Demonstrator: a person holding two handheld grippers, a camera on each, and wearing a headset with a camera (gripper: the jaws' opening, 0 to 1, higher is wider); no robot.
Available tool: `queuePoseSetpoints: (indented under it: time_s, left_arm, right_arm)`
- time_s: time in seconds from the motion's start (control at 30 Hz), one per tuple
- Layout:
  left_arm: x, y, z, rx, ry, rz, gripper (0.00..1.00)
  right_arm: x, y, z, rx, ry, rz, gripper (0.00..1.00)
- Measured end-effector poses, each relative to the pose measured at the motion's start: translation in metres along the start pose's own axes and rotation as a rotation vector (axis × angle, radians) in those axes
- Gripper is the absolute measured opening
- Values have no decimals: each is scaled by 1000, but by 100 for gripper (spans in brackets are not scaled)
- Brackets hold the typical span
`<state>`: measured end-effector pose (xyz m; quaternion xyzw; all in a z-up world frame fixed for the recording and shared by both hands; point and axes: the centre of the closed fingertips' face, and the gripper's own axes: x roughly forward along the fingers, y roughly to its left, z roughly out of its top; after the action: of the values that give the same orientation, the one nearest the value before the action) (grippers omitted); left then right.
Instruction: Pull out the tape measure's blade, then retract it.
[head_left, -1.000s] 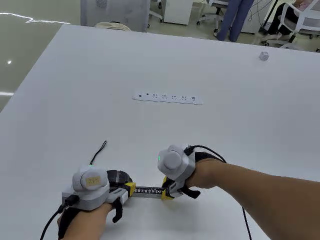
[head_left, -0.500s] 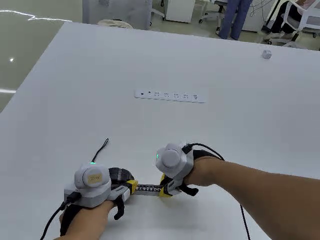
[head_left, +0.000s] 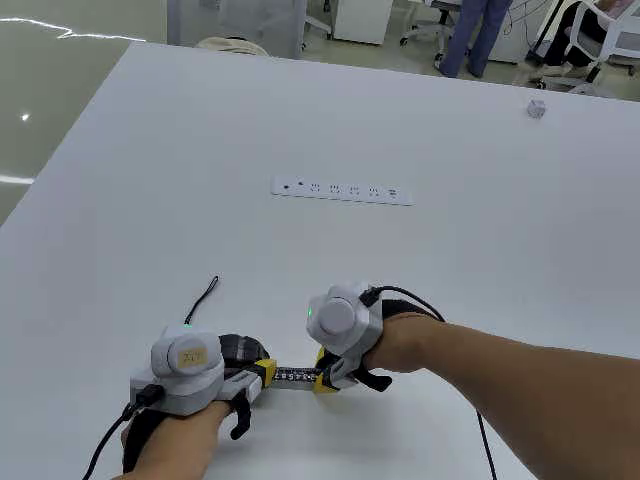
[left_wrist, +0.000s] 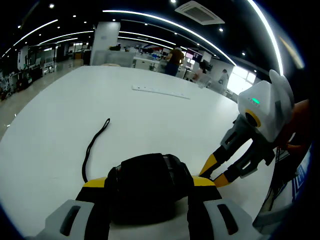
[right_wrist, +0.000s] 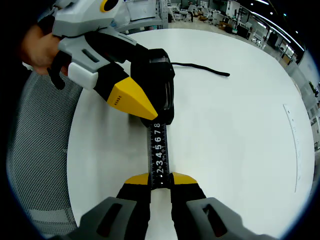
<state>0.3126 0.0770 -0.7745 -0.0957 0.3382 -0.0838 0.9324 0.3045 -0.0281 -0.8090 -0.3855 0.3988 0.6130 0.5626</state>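
The tape measure (head_left: 240, 352) sits on the white table (head_left: 450, 250) close to the person, low in the head view at about 7 o'clock. Its black case rests flat, and a short run of blade (right_wrist: 158, 150) leaves its mouth toward 3 o'clock, low over the table and straight.

With so little blade out, the step could be the start of the pull or the end of the return; the pictures do not settle it. Either way, it probably goes best if the case is kept pinned and unmoving while the blade's end travels along the 3 to 9 o'clock line, level with the mouth, so the blade neither kinks nor twists. On the return it should be fed back slowly, not let snap.

The left gripper (left_wrist: 148, 182) stands fairly wide, its yellow-tipped jaws clamping the case from both sides. The right gripper (right_wrist: 160, 179) is nearly closed, pinching the blade near its end.

A black wrist cord (head_left: 200, 300) trails from the case toward 11 o'clock. A power strip (head_left: 342, 190) lies well apart at 12 o'clock.
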Motion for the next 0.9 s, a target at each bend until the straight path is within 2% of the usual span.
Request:
queuePoseSetpoints:
  time_s: [0.57, 0.9]
  left_arm:
    - [-1, 0, 0, -3, 2, -6, 58]
    - [0, -1, 0, -4, 1, -7, 58]
  right_arm:
    - [4, 3, 15, -3, -20, 9, 14]
    - [7, 2, 18, -8, -20, 10, 14]
